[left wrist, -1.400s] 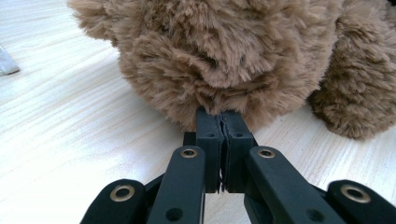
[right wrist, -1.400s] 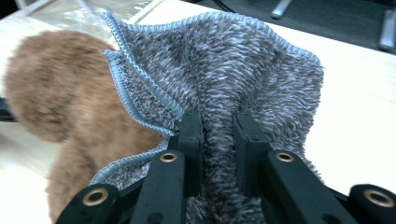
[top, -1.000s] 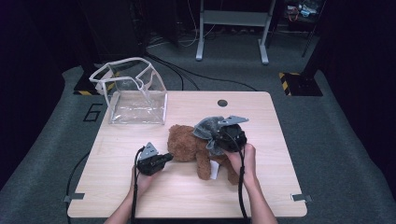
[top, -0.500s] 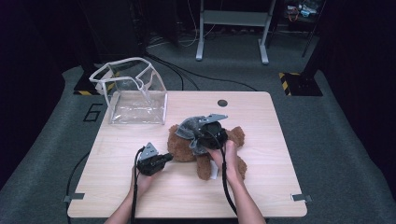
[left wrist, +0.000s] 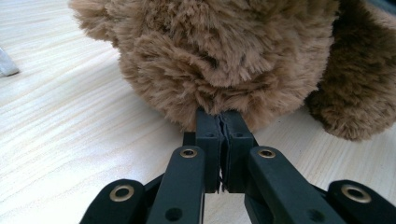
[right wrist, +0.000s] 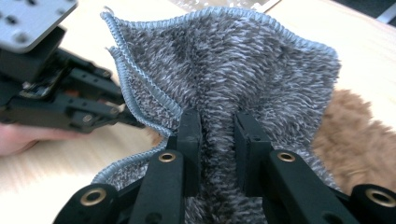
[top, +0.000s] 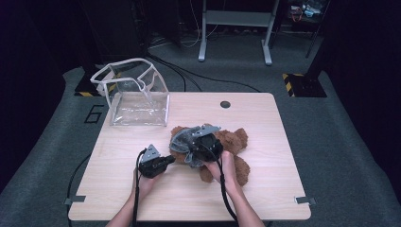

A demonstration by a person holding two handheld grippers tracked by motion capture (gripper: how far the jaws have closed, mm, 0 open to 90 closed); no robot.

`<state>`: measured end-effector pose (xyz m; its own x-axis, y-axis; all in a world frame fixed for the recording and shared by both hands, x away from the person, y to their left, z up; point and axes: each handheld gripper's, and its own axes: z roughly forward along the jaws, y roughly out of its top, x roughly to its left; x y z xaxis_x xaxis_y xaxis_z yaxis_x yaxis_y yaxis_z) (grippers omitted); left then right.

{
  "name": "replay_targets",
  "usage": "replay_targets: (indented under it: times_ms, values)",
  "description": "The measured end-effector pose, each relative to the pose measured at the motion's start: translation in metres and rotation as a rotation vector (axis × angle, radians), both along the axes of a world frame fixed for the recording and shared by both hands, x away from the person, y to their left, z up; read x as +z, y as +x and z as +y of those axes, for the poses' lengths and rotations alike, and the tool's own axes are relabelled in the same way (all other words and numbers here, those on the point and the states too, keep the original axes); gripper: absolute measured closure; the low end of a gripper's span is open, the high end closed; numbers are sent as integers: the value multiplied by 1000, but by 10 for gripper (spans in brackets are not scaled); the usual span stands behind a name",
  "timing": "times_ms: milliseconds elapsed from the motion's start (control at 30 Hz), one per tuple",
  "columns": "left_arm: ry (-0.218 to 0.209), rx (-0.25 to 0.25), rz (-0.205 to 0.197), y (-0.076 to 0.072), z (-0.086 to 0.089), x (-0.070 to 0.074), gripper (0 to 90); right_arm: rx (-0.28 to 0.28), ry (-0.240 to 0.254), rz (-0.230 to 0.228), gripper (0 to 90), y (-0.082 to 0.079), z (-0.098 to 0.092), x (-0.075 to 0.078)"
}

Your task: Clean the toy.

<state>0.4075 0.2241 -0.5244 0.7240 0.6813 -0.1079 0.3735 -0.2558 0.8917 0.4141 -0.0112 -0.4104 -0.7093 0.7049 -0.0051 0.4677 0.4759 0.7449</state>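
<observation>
Teddy bear (top: pixel 234 146) lies lengthwise across table (top: pixel 283 142).

Table (top: pixel 265 142) evenly bright under overhead light, surroundings dark; the claw views seem softly blurred up close.

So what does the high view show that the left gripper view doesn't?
High view alone: the clear bag at the table's far left, the right gripper holding a grey cloth over the bear, both hands, and the floor around. Left gripper view alone: its jaws closed together, tips pressed into the fur of the bear. Both share the brown bear, the left gripper and the wooden table.
</observation>
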Motion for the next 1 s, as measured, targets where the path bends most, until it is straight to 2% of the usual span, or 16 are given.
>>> replay_targets:
  times_ms: [233,367,467,533,567,633,700,800,1000]
  values:
    - [2,1,1,0,0,0,875,41,-6,30,747,-12,5,-17]
    - [4,1,-2,0,1,0,875,68,-29,69,747,-16,9,-34]
    - [4,0,-1,0,1,0,874,67,-29,122,747,-18,14,-49]
    - [3,0,-1,0,1,0,874,83,-42,127,747,-18,14,-52]
    - [3,0,-1,0,1,0,874,69,-36,152,747,-20,16,-56]
    - [3,-1,-1,0,1,0,874,82,-45,151,747,-20,16,-60]
    - [-2,2,-5,0,1,0,873,89,-40,149,747,-20,14,-58]
    - [-11,-1,5,0,2,0,873,86,-15,139,747,-23,8,-49]
    - [-4,-4,1,0,2,0,872,63,54,67,747,-23,-9,-17]
